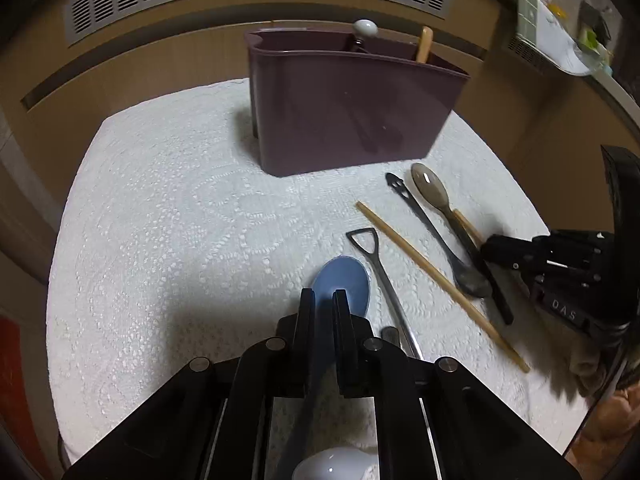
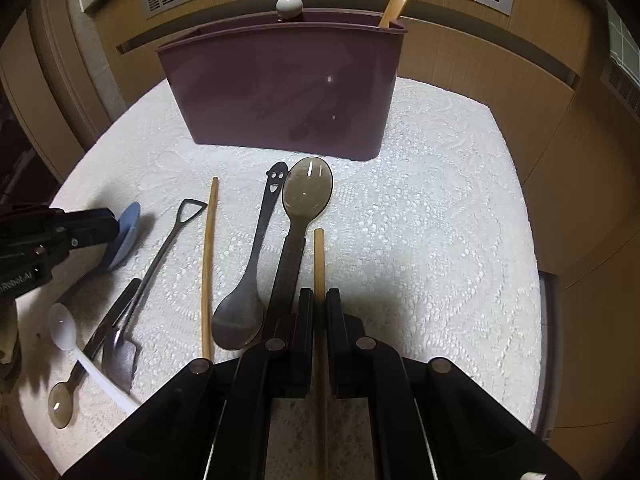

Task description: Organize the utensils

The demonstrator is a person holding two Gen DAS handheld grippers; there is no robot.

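My left gripper (image 1: 324,298) is shut on a blue spoon (image 1: 344,280), whose bowl sticks out past the fingertips. In the right wrist view the blue spoon (image 2: 127,232) hangs tilted just above the cloth in the left gripper (image 2: 114,226). My right gripper (image 2: 320,298) is shut on a wooden chopstick (image 2: 319,256) that points toward the purple utensil caddy (image 2: 280,88). The caddy (image 1: 352,116) stands at the back of the table and holds a white-knobbed utensil (image 2: 289,6) and a wooden handle (image 2: 394,8).
On the white lace cloth (image 2: 420,248) lie a second chopstick (image 2: 208,264), a black smiley spoon (image 2: 256,248), a translucent brown spoon (image 2: 306,196), a metal shovel-handled spoon (image 2: 160,256), a white plastic spoon (image 2: 64,332) and a small translucent spoon (image 2: 60,404). Wooden panelling stands behind.
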